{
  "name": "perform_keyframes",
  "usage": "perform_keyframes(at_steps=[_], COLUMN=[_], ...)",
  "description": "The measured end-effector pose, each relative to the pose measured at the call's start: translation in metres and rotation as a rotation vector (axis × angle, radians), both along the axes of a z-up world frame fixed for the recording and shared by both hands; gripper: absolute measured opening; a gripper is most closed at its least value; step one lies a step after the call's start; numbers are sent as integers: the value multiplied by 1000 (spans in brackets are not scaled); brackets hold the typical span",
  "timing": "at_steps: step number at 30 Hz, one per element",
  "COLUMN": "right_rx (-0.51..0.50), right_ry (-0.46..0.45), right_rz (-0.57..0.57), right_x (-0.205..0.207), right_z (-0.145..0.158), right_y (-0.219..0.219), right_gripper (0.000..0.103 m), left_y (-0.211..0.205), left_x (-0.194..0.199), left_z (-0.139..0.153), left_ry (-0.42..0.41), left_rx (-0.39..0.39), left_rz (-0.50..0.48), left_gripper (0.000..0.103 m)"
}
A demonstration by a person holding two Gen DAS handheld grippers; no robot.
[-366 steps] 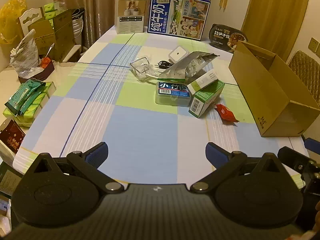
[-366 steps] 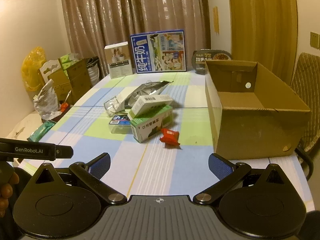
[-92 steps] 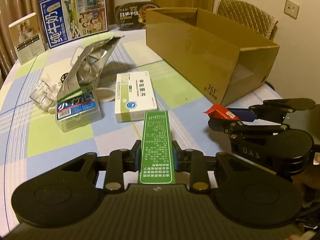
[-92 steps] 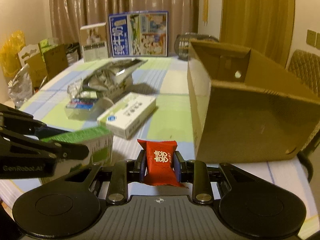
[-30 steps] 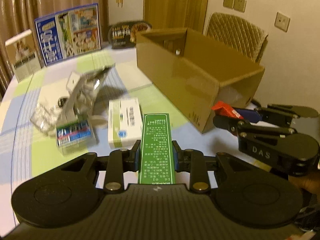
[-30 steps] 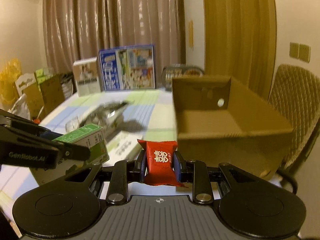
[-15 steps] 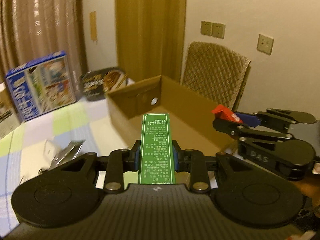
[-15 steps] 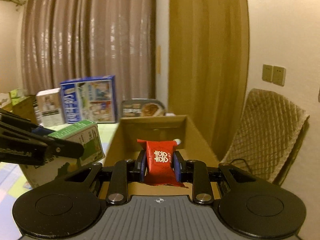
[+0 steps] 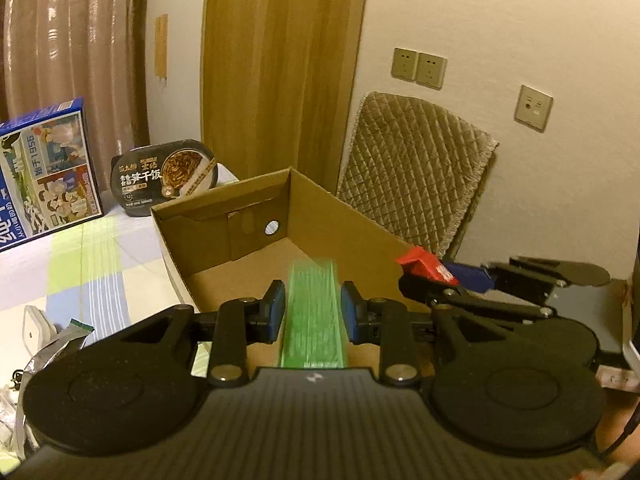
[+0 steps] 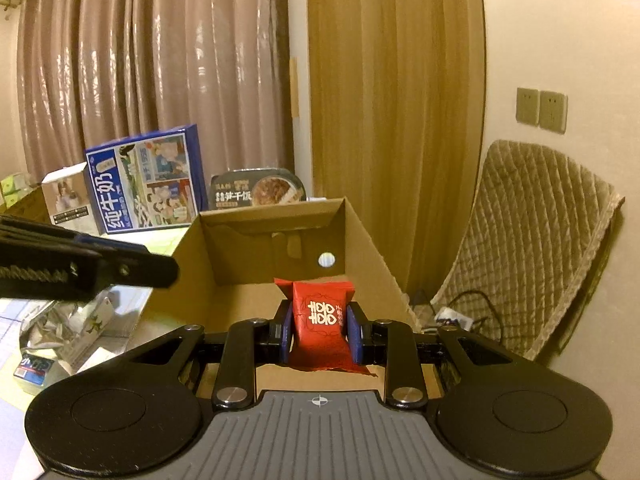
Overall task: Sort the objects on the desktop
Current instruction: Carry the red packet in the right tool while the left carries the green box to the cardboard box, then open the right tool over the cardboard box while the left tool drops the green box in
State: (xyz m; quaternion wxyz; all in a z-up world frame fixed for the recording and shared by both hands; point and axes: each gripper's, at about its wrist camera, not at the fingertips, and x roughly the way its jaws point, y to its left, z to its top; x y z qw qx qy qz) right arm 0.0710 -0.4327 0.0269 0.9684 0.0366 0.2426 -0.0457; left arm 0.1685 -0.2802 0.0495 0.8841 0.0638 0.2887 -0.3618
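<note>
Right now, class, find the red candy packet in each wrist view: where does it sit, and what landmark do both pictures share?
Left wrist view: the red candy packet is right of centre, sticking out of the right gripper beside the box's right wall.
Right wrist view: the packet is low in the centre, clamped between the pads.
Shared landmark: the round hole in the cardboard box.

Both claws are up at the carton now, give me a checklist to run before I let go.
1. Red packet clamped in right claw: ok.
2. Right claw over the carton: ok, its floor shows beneath the fingers.
3. Green box held firmly by left claw: cannot tell; the box is blurred while the claw looks sharp.
4. Left claw aimed into the carton: ok.
5. Carton floor bare where visible: ok.
6. Claws apart from each other: ok.
</note>
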Motion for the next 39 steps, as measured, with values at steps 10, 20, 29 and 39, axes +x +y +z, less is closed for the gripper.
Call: perform_keyframes(at_steps=[10,20,29,39], right_rx=[20,54,92,125], right_ry=[-13,-47,-65,-4], right_rz=[30,5,70,216], right_x=[8,-28,-78,-99], right_z=[-3,8,11,-4], right_y=[5,9,59,131], right_gripper=[48,62,78,97], left_y=[37,77,135,215], left_x=[-3,-30,-72,-112], left_z=[1,-3,-24,-31], left_ry=[-2,8,56,43], left_rx=[-23,-22,14,63], left_rz=[74,155,276,422], left_gripper=[25,46,77,99])
